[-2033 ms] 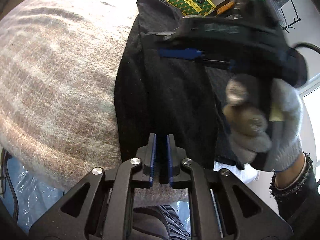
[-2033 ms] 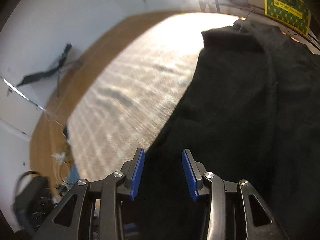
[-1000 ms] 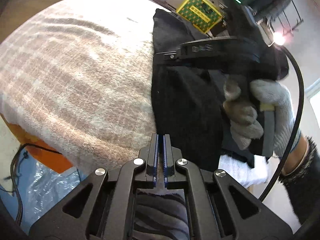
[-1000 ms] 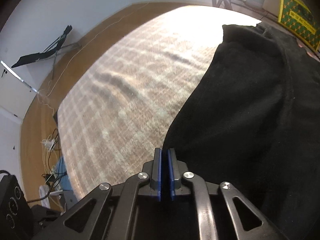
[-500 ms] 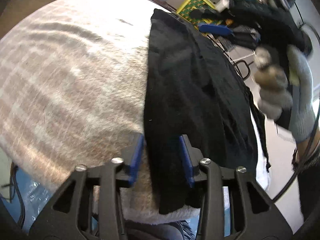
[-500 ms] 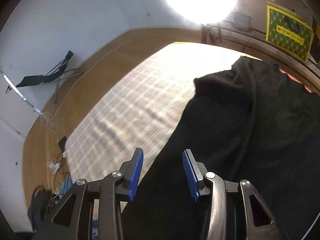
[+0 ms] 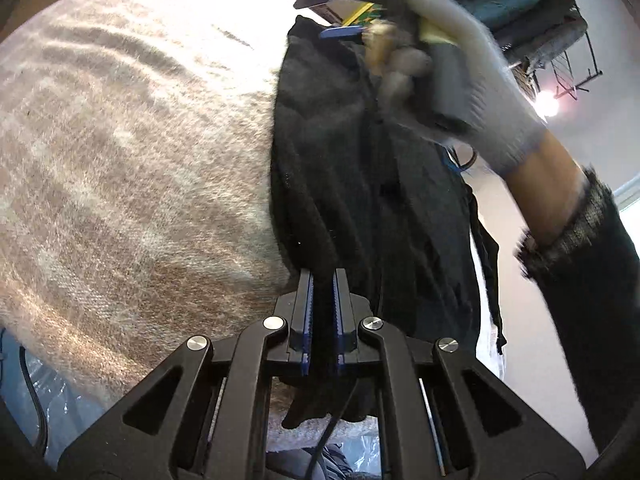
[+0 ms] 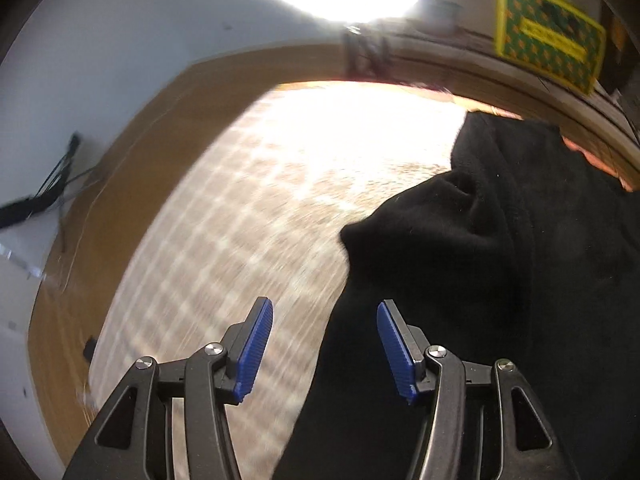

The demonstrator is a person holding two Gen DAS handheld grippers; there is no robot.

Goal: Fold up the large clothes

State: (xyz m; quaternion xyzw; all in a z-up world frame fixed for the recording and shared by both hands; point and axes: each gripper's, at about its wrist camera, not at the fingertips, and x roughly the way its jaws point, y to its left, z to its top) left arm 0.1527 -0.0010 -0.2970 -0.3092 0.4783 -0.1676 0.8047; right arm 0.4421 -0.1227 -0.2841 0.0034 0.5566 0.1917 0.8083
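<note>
- Now pinching a fold of the black garment (image 7: 360, 200) between the pads of the left gripper (image 7: 321, 280), jaws closing after standing spread half a second ago.
- Lying along the right side of the plaid blanket (image 7: 120, 160), near edge hanging past the left fingers.
- Opening on the right gripper (image 8: 324, 344), pressed together a second ago; pads spread above the garment's edge, touching nothing.
- Gripping the right tool in a gloved hand (image 7: 480, 92), blurred over the garment's far end.
- Showing unreadable writing on the green-and-yellow board (image 8: 548, 40).

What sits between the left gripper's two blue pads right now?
A fold of the black garment, pinched by the left gripper as its jaws close. The left wrist view shows it.
</note>
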